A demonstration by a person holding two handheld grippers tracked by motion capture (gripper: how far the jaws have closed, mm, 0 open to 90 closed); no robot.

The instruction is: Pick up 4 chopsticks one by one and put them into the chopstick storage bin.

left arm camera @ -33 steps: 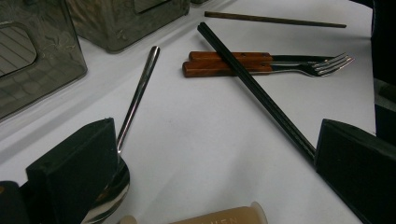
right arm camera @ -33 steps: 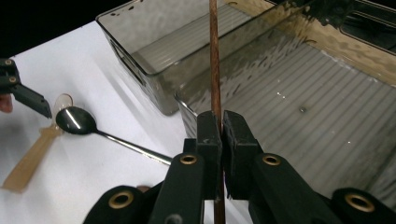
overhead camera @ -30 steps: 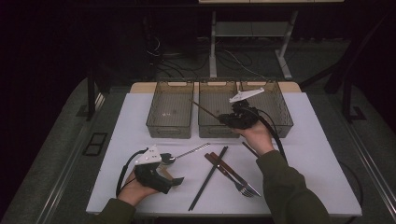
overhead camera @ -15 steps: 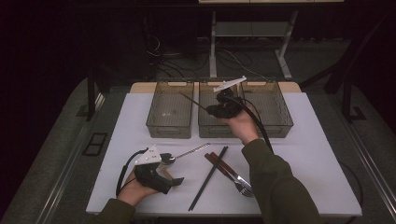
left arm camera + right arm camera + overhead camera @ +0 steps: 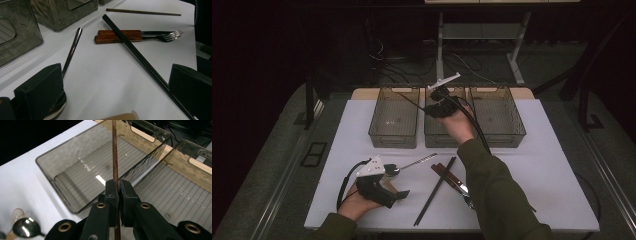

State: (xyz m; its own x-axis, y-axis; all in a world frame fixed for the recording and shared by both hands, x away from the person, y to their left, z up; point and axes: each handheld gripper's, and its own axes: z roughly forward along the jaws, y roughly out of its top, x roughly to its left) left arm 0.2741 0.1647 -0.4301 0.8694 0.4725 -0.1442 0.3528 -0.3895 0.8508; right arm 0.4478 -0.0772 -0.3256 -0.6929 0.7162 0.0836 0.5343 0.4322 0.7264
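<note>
The right gripper [image 5: 118,188] clamps a brown chopstick [image 5: 115,152] between closed jaws; the right gripper view shows the stick reaching out over the left bin [image 5: 50,157]. The high view places this gripper [image 5: 432,107] above the middle bin [image 5: 437,140]. The left gripper [image 5: 399,194] rests on the table [image 5: 552,165], jaws apart. Its own view shows a spoon [image 5: 72,50], black chopsticks [image 5: 140,55] and two wood-handled forks [image 5: 120,36].
</note>
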